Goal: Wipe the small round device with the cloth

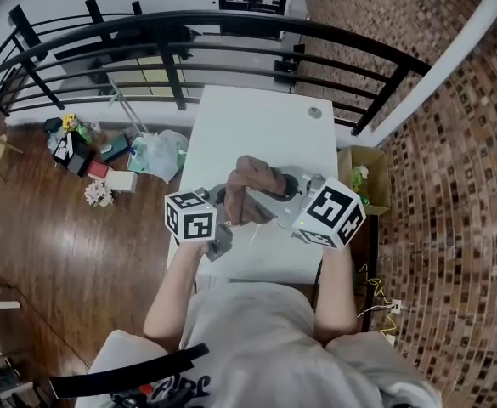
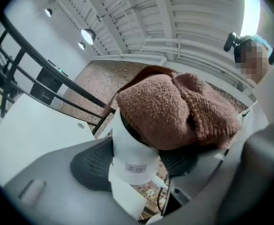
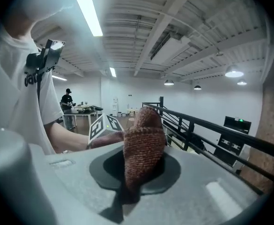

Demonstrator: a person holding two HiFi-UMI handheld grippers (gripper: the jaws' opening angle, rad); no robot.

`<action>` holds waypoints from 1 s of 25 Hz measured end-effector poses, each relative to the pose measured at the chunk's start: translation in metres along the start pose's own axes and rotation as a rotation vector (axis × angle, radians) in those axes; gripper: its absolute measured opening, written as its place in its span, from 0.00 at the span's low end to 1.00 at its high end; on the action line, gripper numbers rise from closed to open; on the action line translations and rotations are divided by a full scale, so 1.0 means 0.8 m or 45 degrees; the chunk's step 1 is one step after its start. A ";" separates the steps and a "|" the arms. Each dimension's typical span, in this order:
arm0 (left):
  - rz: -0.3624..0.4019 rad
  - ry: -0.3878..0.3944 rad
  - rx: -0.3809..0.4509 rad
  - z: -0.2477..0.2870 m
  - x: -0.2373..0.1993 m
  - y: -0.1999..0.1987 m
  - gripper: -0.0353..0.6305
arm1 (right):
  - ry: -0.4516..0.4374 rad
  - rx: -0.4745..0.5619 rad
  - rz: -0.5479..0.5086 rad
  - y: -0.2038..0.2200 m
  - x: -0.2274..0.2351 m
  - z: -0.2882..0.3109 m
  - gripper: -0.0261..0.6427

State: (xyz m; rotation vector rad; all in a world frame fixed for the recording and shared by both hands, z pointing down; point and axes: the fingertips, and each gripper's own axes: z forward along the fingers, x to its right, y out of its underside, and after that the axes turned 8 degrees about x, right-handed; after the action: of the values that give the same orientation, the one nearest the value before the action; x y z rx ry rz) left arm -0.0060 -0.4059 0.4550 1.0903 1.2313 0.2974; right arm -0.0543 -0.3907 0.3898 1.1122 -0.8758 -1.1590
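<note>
The left gripper (image 2: 137, 165) is clenched on the small white round device (image 2: 132, 146). In the left gripper view the device stands upright between the two dark pads (image 2: 92, 165), and both pads press on its sides. A small label is on its lower part.

The brown knitted cloth (image 2: 174, 109) lies over the top of the device like a cap and hides its upper end. It hangs down more at the 3 o'clock side.

The right gripper (image 3: 137, 168) grasps this same cloth. In the right gripper view a thick fold of it stands up between the jaws, and they are closed on its lower part.

In the head view the cloth is in the middle, above the near half of the white rectangular table (image 1: 265, 117). The left gripper's black-and-white marker cube (image 1: 190, 215) is at 7 o'clock from the cloth. The right gripper's marker cube (image 1: 333, 211) is at 4 o'clock from it. The device itself is covered in this view.

A small grey round disc (image 1: 314, 112) lies on the table at 1 o'clock from the cloth, near the far edge. A black metal railing (image 1: 231, 32) runs behind the table at 12 o'clock. An open cardboard box (image 1: 363, 177) stands beside the table at 3 o'clock, and behind it is a red brick wall (image 1: 435, 168). Some loose things (image 1: 104, 155) lie on the brown wooden floor (image 1: 44, 228) at 9 o'clock.
</note>
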 end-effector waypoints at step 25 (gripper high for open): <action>-0.198 0.096 0.099 -0.008 -0.018 -0.033 0.55 | 0.405 -0.097 0.097 0.052 0.110 -0.059 0.08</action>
State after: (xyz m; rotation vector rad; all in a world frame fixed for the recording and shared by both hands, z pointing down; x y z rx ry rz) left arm -0.0260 -0.4261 0.4433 1.0510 1.3965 0.1743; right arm 0.0188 -0.4655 0.4162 1.1518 -0.6166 -0.9134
